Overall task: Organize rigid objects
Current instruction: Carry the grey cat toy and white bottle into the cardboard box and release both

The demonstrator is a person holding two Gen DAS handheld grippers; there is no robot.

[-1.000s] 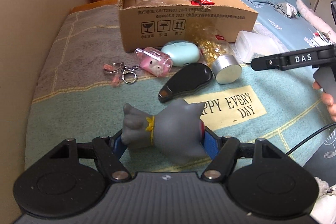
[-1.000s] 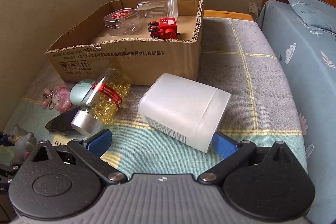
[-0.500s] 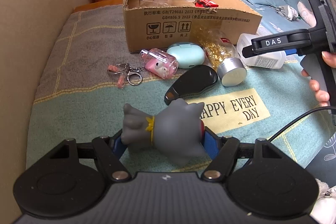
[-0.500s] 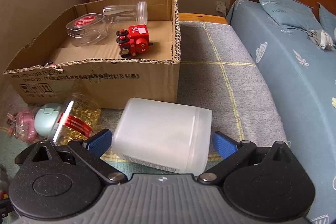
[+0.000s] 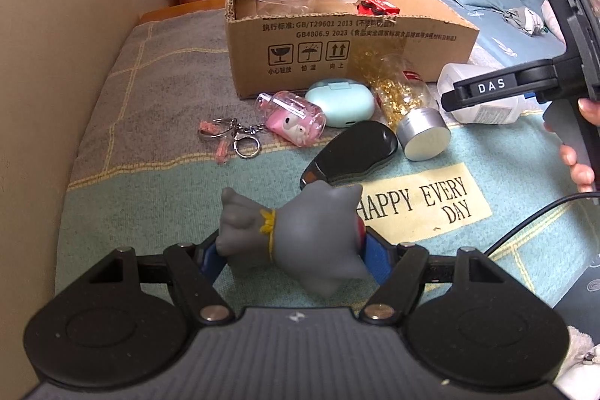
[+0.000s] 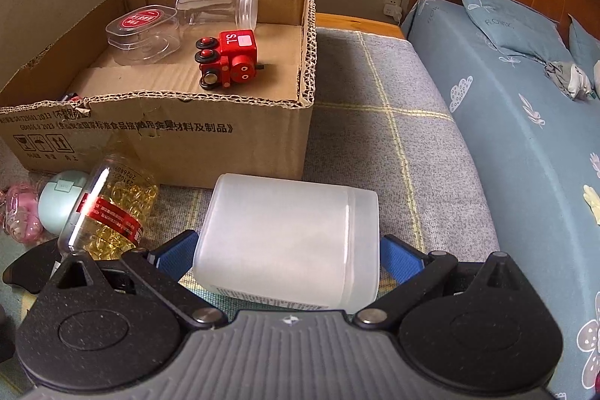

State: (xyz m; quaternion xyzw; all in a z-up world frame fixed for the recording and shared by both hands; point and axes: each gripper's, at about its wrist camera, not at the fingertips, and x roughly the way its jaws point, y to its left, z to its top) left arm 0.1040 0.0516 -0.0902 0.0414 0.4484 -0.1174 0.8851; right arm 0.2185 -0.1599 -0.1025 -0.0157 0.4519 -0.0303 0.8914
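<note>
My left gripper (image 5: 292,250) is shut on a grey rubber toy figure (image 5: 300,235) and holds it above the blanket. My right gripper (image 6: 288,250) has its blue pads on both sides of a frosted white plastic jar (image 6: 288,238) lying on its side; it looks shut on it. The cardboard box (image 6: 168,134) stands behind, holding a red toy train (image 6: 228,62), a clear round case (image 6: 142,32) and a clear jar (image 6: 217,6). The box also shows in the left wrist view (image 5: 337,55).
On the blanket in front of the box lie a capsule bottle with silver lid (image 5: 408,107), a mint case (image 5: 339,102), a pink keychain charm (image 5: 292,119), key rings (image 5: 236,137) and a black case (image 5: 348,152). A wall runs along the left; a blue bed (image 6: 525,137) is on the right.
My right gripper moved in around the white jar and closed on it, rising a little. My left gripper with the grey toy has lifted slightly and moved closer to the box.
</note>
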